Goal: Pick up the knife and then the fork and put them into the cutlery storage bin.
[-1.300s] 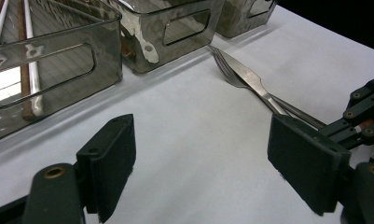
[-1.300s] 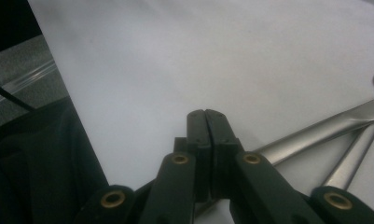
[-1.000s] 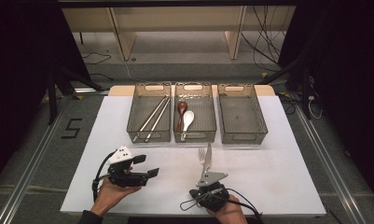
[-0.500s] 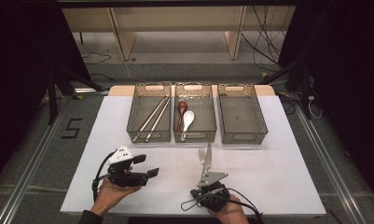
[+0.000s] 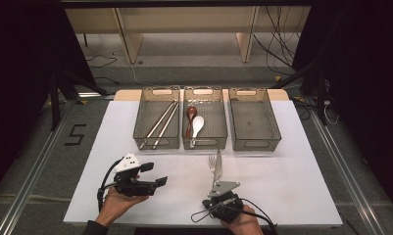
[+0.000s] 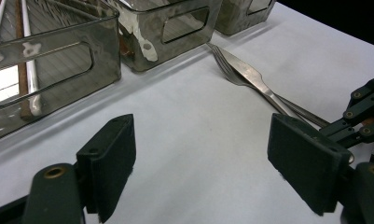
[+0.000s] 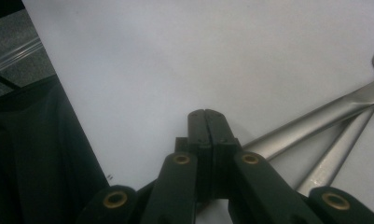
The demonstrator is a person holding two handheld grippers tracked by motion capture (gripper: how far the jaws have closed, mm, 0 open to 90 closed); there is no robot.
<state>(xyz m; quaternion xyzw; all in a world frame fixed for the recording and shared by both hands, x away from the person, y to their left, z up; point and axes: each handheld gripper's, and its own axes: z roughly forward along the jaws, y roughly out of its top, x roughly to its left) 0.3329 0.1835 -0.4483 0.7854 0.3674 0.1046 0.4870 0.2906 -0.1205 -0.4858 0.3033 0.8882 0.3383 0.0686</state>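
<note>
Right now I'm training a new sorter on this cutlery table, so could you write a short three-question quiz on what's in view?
1. True or false: the right gripper has its jaws shut.
2. Which bin holds the two spoons? A) left bin B) middle bin C) right bin
3. Fill in: the fork and the knife lie on the white ____, in front of the bins.

Key
1. True; its jaws meet with nothing between them, while the left gripper stands open.
2. B; the brown spoon and the white spoon lie there.
3. Table.
</note>
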